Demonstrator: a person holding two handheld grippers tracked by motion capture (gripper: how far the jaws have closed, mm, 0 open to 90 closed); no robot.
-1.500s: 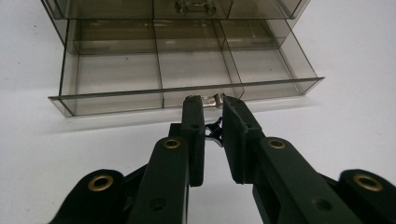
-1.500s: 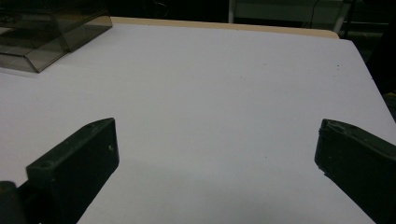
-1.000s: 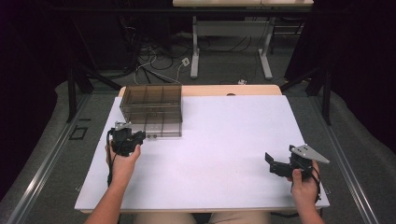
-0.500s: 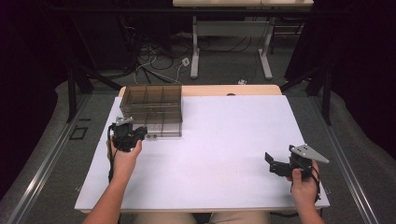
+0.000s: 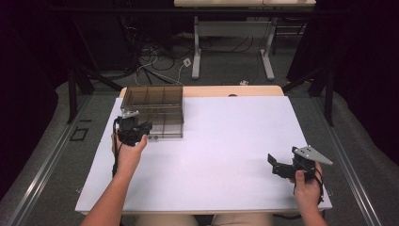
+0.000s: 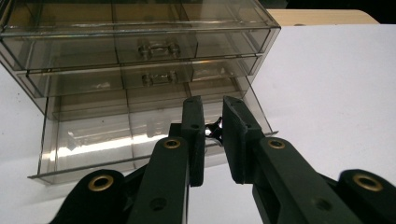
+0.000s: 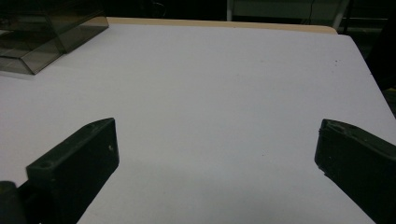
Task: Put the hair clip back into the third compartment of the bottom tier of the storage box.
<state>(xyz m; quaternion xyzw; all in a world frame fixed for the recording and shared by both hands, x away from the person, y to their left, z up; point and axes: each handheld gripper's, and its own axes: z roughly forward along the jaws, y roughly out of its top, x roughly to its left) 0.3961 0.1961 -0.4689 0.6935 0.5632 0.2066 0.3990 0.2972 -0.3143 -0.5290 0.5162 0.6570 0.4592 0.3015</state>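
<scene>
Drawer (image 6: 140, 135) farther out, left claw (image 6: 214, 133) clamped on handle (image 6: 215, 129)

White table (image 5: 221, 141) w/ drawer box (image 5: 155, 110).

Left claw (image 6: 213, 128) pinched (right claw (image 7: 217, 154) agape)

Drawer unit (image 6: 140, 56): top and left side cut off by the edge of the left gripper view; in the right gripper view just a corner (image 7: 42, 32) enters at upper left

Bottom drawer's handle (image 6: 214, 129): mostly hidden behind the left gripper (image 6: 212, 140); contact cannot be told

High view: left gripper (image 5: 133, 132) covers the unit's front lower corner; drawer contents too small to tell; both forearms cut off at the bottom edge
</scene>
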